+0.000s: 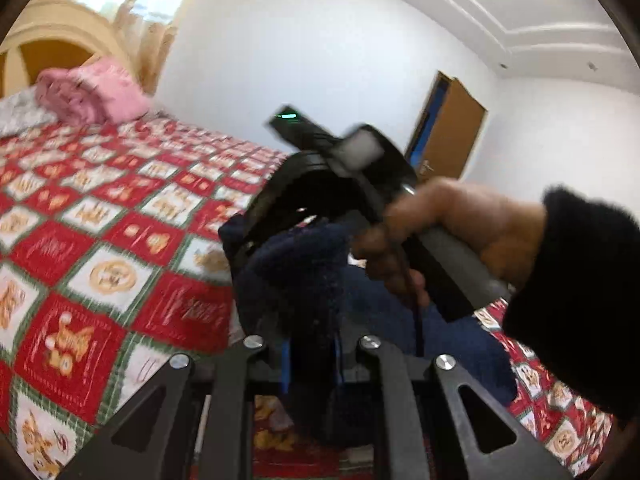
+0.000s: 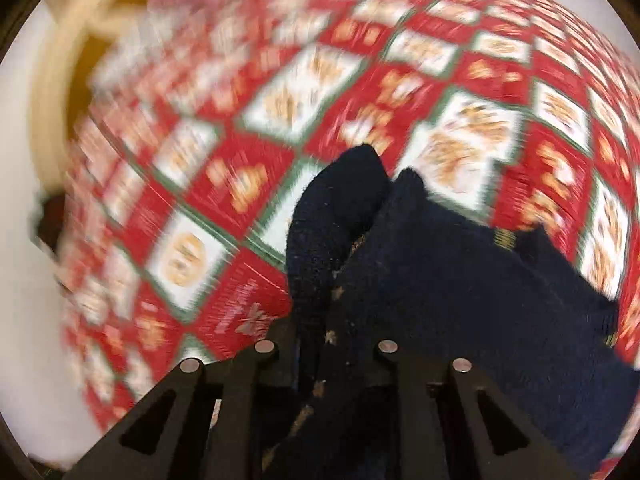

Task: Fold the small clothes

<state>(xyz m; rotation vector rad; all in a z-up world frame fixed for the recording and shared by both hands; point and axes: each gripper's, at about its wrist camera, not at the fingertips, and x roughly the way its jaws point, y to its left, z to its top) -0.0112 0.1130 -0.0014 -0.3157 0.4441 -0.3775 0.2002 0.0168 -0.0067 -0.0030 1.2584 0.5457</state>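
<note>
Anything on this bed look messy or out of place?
Only the navy garment: it is bunched and rumpled between both grippers, not flat on the quilt. The pink blanket sits rolled by the headboard. No damage shows.

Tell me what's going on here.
A person is folding a dark navy knitted garment over a bed with a red and white patchwork bedspread, using a handheld claw in each hand. The left claw is shut on the garment. The right claw also grips it, its hand showing in the left view. The fold isn't finished.
</note>
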